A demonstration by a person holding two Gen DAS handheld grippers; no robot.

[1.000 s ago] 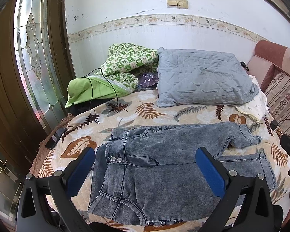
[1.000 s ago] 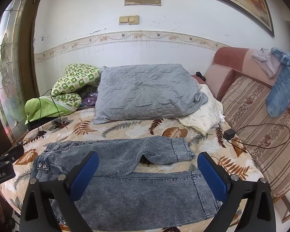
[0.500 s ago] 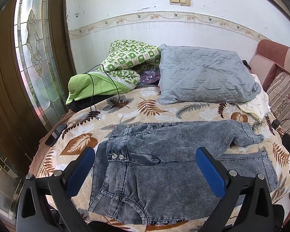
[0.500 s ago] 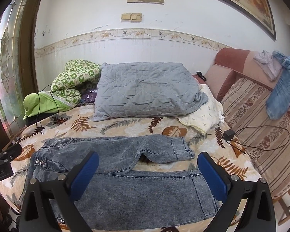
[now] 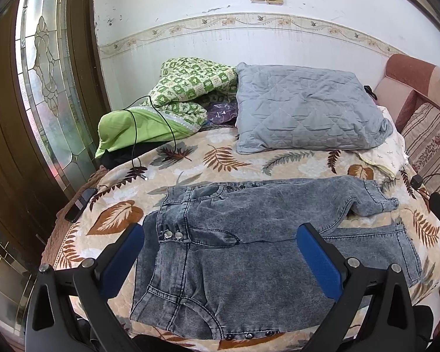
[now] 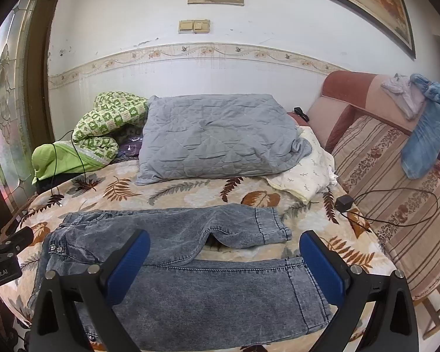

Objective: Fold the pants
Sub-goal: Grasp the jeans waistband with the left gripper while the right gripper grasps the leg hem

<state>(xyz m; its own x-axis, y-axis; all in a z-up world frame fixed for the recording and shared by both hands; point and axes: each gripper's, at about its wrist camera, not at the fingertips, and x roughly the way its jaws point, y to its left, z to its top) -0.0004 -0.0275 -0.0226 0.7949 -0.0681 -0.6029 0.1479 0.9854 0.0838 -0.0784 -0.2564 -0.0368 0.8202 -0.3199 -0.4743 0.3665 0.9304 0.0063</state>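
Grey-blue denim pants (image 5: 249, 252) lie spread across the leaf-print bed, waistband to the left, legs to the right. The far leg is bent and lies apart from the near leg (image 6: 220, 293); its cuff (image 6: 274, 227) rests on the bedspread. My left gripper (image 5: 220, 258) is open and empty, held above the waist and seat. My right gripper (image 6: 224, 264) is open and empty, held above the near leg. Neither touches the pants.
A grey quilted pillow (image 5: 305, 108), a green blanket (image 5: 173, 99) with a black cable, and a cream cloth (image 6: 305, 170) lie at the bed's far side. A phone (image 5: 80, 204) lies at the left edge. A charger (image 6: 343, 202) sits by the striped sofa (image 6: 396, 190).
Both grippers have drawn back and tilted slightly, so the pants sit a little lower in each view. The pants have not moved. Both grippers stay open.
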